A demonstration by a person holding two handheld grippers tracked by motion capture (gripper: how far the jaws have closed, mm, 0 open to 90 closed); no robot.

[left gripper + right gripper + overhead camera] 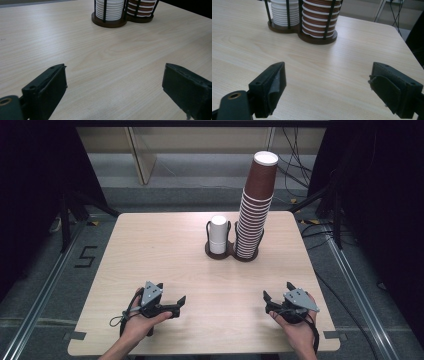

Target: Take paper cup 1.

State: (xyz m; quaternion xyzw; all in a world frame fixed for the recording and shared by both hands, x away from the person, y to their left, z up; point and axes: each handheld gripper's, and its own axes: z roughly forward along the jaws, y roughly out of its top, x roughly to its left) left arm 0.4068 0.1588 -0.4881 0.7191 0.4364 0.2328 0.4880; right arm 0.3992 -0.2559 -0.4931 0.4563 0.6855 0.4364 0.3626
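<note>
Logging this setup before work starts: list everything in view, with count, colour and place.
table: one, light wood, centre of the high view
cup holder: one, dark brown base with two black wire bays, far middle of the table
white cup stack: one short stack, white, holder's left bay
brown cup stack: one tall stack, brown with white rims, holder's right bay, leaning slightly
floor marking: one, black, left of the table
left gripper: one, black, near left of the table, fingers open, nothing held
right gripper: one, black, near right, open, nothing held
</note>
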